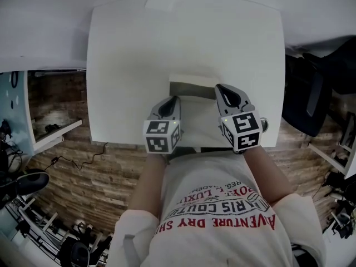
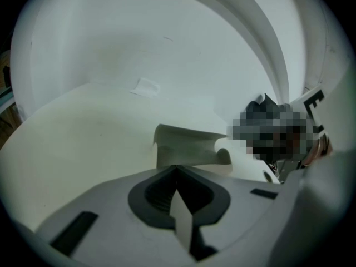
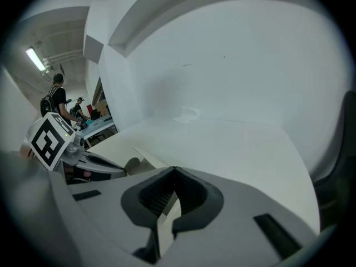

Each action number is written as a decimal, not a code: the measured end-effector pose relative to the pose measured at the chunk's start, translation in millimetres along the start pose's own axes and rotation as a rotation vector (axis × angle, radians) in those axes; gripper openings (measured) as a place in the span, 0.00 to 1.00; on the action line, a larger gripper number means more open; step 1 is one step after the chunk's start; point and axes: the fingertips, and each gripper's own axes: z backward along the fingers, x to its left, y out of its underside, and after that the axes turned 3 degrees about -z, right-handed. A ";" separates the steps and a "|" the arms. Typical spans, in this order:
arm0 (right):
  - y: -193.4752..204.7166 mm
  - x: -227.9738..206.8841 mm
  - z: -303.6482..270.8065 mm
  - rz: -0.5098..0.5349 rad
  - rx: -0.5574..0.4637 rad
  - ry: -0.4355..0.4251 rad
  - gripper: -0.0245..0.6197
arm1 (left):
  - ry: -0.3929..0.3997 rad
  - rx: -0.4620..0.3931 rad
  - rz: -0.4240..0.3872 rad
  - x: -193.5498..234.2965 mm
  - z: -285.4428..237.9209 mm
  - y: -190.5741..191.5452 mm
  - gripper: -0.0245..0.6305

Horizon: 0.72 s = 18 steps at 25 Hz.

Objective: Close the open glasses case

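The glasses case [image 1: 192, 87] was seen lying open near the front edge of the white table [image 1: 133, 60], with its lid stood up at the far side; it was flanked by the left gripper [image 1: 176, 99] and the right gripper [image 1: 218, 88], each tip set just beside it. The jaws of both tools were pressed together at the tips, and nothing was pinched in either; only a pale sliver of surface was shown through the slot behind the dark pads. The closing itself was judged not yet done; the step in hand was taken to be the approach, with a tool placed at each side of the case. For the next move, it was judged that the raised lid would have to be pushed from behind or above and folded down toward the person, while the base was steadied by the other tool; closed tips would likely serve as pushers. Whether either tip was touching the case could not be told; the inside of the case was largely hidden by the grippers in the head view; no hinge or clasp could be made out.
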 end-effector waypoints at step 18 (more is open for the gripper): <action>54.4 22.5 2.3 -0.114 0.034 0.121 0.06 | 0.122 0.001 -0.050 2.6 2.4 -0.1 0.05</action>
